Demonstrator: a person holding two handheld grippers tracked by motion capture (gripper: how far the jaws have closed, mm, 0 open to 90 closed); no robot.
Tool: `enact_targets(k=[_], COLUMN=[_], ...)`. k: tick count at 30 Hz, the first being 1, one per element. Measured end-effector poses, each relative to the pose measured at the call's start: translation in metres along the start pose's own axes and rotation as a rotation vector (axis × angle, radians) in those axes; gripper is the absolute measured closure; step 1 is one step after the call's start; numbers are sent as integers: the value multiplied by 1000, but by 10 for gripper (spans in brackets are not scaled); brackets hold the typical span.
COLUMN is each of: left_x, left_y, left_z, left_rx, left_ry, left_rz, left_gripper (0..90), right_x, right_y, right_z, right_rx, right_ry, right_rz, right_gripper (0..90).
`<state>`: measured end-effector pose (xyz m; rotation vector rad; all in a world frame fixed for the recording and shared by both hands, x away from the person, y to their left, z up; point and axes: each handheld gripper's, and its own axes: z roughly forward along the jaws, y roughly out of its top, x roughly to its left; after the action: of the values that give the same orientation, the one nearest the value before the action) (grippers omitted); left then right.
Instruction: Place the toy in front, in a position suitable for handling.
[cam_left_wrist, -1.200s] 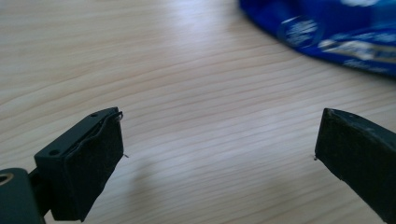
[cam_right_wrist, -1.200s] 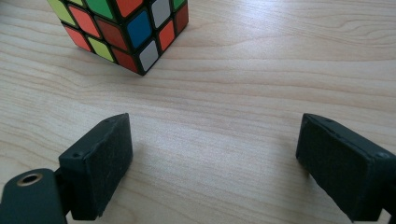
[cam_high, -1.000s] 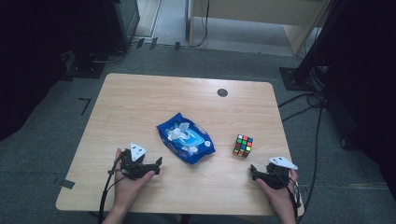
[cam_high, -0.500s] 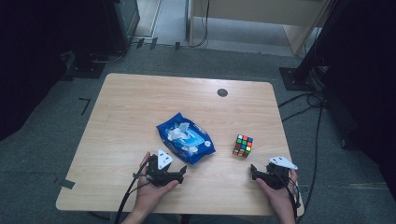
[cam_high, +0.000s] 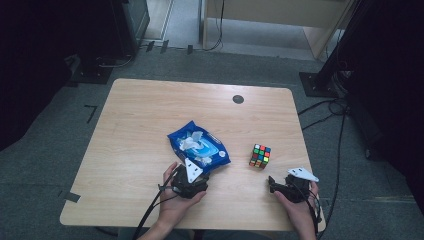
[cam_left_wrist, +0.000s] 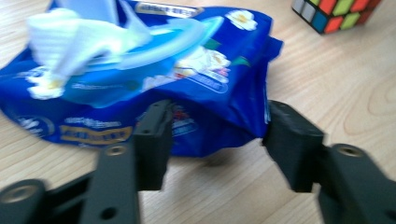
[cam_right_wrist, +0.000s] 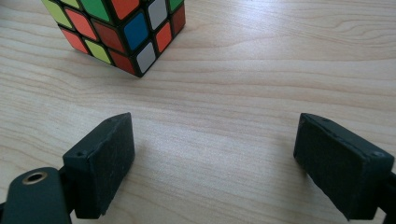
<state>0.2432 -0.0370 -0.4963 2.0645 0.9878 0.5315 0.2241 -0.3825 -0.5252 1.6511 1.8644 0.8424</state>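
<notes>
A blue pack of wet wipes (cam_high: 199, 145) lies mid-table, its lid open and a white wipe (cam_left_wrist: 60, 42) sticking out. My left gripper (cam_high: 201, 169) sits at the pack's near end. In the left gripper view its jaws (cam_left_wrist: 215, 135) straddle the near corner of the pack (cam_left_wrist: 140, 70); they have just been closing, and I see no squeeze on the wrapper. A colour cube (cam_high: 260, 156) stands to the right of the pack. Just short of the cube (cam_right_wrist: 121, 28), my right gripper (cam_high: 274, 182) rests low over the wood, open (cam_right_wrist: 212, 154) with nothing between its jaws.
The wooden table (cam_high: 140, 115) has a small black round cap (cam_high: 238, 99) near its far edge. Cables (cam_high: 340, 125) run over the grey floor on the right. Dark stands and furniture surround the table.
My left hand slid to the right along the front of the table, up to the near end of the wipes pack. The right hand, the cube and the pack stayed put.
</notes>
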Motion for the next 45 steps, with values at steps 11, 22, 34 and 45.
enact_targets(k=[11,22,34,45], left_x=[22,66,132,174], left_y=[-3,-9,-46,-69], left_z=[4,-21,-61,-78], left_rx=[-10,-65,-36,-53], left_ry=[-136,-188,-245,-193], left_rz=[-36,31,125,26], left_gripper=[823,900,890,692], right_x=[0,0,0,0], right_y=[0,0,0,0], right_z=[0,0,0,0], right_rx=[-1,0,-1,-2], right_ry=[-2,-4,-4,-4], right_rz=[-1,2,4,2], right_gripper=[129,131,132,139])
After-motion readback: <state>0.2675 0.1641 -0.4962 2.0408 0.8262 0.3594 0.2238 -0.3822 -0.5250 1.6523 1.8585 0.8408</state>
